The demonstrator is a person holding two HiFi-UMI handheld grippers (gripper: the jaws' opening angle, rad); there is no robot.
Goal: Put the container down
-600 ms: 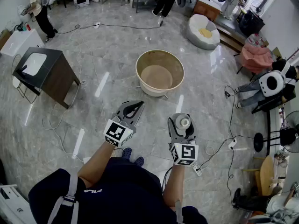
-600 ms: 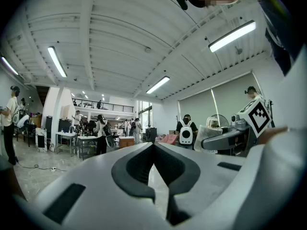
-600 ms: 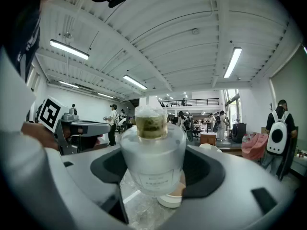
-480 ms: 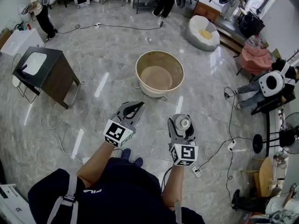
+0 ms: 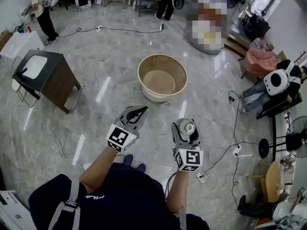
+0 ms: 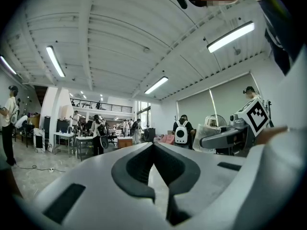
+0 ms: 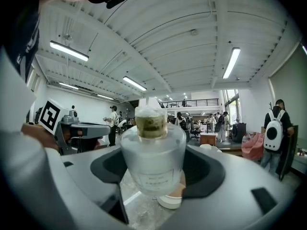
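Your right tongs [image 5: 186,128] are spread wide and squeeze the container [image 7: 152,161], a cloudy little bottle that stands up between them; you hold it in the air above the floor [image 5: 96,80]; your left tongs [image 5: 135,115] are closed with nothing in them; a big round tub [image 5: 162,56] sits on the floor ahead.

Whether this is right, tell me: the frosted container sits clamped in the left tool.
Wrong tool. The frosted container sits clamped in the right tool, as the right gripper view shows; the left tool is shut and empty.
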